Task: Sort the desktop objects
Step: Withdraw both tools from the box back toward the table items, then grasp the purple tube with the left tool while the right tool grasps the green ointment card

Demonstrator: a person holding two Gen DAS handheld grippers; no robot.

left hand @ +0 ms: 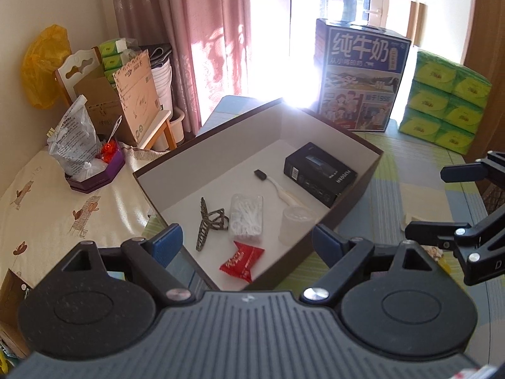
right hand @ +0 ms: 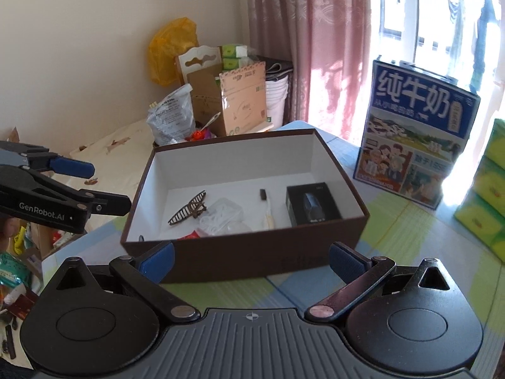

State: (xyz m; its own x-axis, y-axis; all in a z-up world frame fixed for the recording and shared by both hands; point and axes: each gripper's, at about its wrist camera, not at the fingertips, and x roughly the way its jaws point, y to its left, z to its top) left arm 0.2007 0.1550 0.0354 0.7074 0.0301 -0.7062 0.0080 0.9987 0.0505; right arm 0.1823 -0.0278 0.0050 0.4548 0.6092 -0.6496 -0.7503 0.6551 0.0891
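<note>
Both tools are spread wide and hold nothing: the left gripper (left hand: 246, 243) and the right gripper (right hand: 251, 260). Past them, near the tabletop's middle, the brown box (right hand: 240, 259) holds the red candy (left hand: 241, 260), hair clip (left hand: 210, 221), floss picks (left hand: 246, 219) and black box (left hand: 320, 173). The sorting looks almost done.

A box (left hand: 363, 186) is being seen on the table (left hand: 410, 145). In it, a hair clip (left hand: 210, 221) is lying left, a packaged device (left hand: 318, 173) right, a floss case (left hand: 246, 218) between. A milk carton (left hand: 363, 75) is standing behind.
</note>
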